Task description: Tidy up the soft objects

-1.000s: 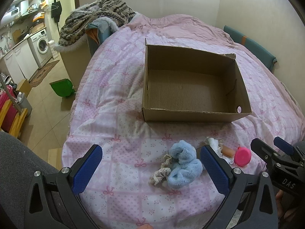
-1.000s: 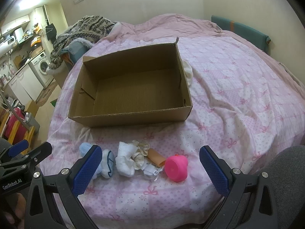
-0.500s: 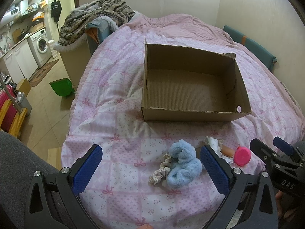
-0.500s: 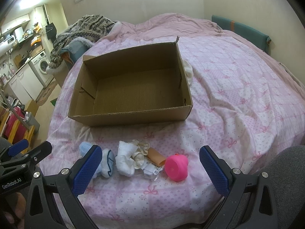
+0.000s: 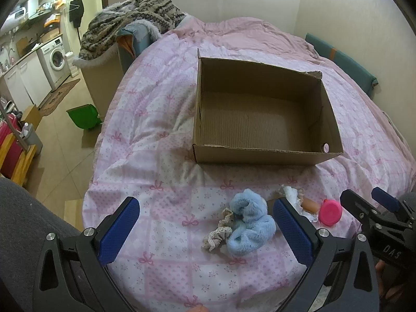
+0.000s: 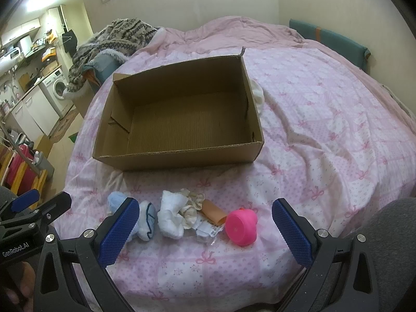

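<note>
- A bed [image 5: 161, 140] covered with a pink patchwork quilt carried an open cardboard box [image 5: 260, 156], which stood upright with nothing visible inside.
- A row of small soft things lay on the quilt near the box's front wall, apart from it.
- From the left wrist view, a fluffy blue plush toy [image 5: 248, 223] lay beside a frilly beige scrunchie [image 5: 217, 235], the two touching.
- From the right wrist view, white socks [image 6: 171, 215] were bunched against a cream scrunchie [image 6: 191, 209]; a tan tube [image 6: 213, 212] and a pink round toy [image 6: 240, 226] lay just to their right.
- The left gripper [image 5: 205, 227] hovered over the blue plush toy, its jaws wide apart and holding nothing.
- The right gripper [image 6: 205, 227] hovered over the socks and the pink toy, its jaws also wide apart and holding nothing.
- A washing machine [image 5: 56, 57] stood in the kitchen area at far left, past a patterned blanket [image 5: 135, 13] piled at the bed's far corner.
</note>
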